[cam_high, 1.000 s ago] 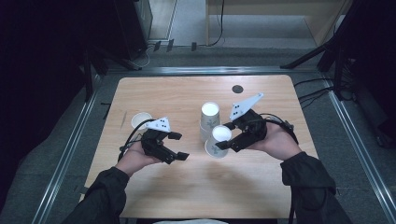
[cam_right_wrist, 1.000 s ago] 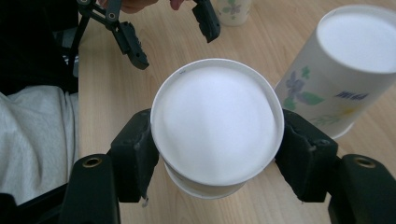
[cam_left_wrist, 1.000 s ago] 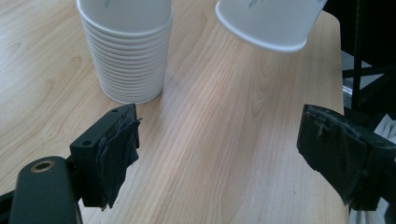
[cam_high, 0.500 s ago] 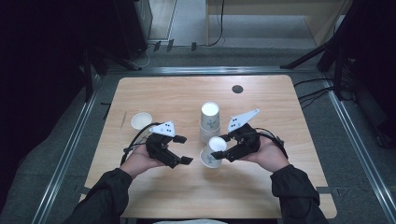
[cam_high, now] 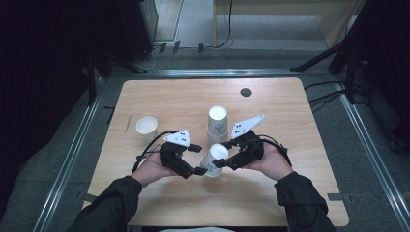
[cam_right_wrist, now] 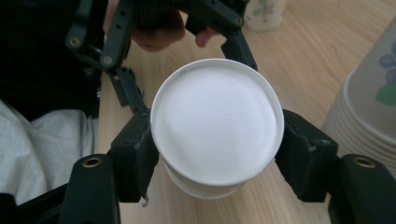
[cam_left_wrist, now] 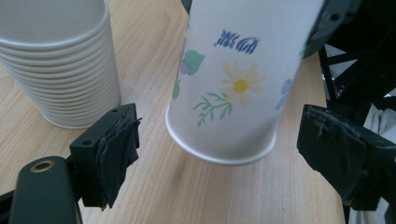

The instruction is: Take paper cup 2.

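Wooden table (cam_high: 159, 96) in dark room; right tool (cam_high: 218, 161) grips flowered cup (cam_high: 213, 163), left tool (cam_high: 197, 159) wide

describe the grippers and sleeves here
Both grippers, left and right, are black frames with black jaws faced in worn dark pads. Each carries a grey three-cornered plate with small dark marks and trails a black cable. The person's sleeves are dark.

cup stack (cam_high: 217, 123) behind held cup (cam_high: 215, 158)
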`<state>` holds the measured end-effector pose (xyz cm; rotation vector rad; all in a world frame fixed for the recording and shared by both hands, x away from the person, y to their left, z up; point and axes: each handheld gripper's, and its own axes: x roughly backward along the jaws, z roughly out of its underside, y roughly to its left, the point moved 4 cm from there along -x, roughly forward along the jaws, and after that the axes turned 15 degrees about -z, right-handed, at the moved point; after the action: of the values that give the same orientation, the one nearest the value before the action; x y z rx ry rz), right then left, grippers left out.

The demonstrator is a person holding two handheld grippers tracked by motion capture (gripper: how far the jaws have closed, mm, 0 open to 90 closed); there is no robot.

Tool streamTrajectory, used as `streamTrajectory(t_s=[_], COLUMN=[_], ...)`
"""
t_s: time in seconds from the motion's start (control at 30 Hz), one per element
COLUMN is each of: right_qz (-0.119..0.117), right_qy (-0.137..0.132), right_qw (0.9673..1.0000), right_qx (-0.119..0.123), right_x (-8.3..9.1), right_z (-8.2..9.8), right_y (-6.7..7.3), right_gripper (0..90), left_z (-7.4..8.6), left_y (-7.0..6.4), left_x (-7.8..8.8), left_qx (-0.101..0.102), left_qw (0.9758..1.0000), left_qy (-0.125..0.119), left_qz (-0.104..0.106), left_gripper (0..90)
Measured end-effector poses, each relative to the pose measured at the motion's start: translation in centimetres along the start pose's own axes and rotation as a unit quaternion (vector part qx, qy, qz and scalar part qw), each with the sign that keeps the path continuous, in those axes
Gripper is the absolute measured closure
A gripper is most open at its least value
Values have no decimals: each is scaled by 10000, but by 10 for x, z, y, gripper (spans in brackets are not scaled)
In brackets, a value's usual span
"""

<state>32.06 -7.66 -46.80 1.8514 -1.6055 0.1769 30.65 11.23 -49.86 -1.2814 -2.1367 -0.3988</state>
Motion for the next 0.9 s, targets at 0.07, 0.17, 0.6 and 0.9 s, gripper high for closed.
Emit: streamTrajectory(t_s=[0.07,0.17,0.6,0.9], right_qz=[-39,-78,-144,-180], right_qy=[-63,-110,-226,-237], right_qw=[10000,9999,9996,9995], right_qx=[-26,-63,-92,-93], right_x=[-1,-3,-2,-3], right_z=[-2,-5,-14,-16], right_y=[2,4,11,12], right_gripper=[349,349,349,348], left_z=[-1,-2,-4,-5], left_y=[-1,-3,-9,-10], left_x=[0,0,-2,1], left_qx=[-1,-42,-123,-152], left_qw=[10000,9999,9993,9986], left_qy=[-68,-157,-302,-416], left_qz=[36,43,198,279], left_gripper=[131,131,132,232])
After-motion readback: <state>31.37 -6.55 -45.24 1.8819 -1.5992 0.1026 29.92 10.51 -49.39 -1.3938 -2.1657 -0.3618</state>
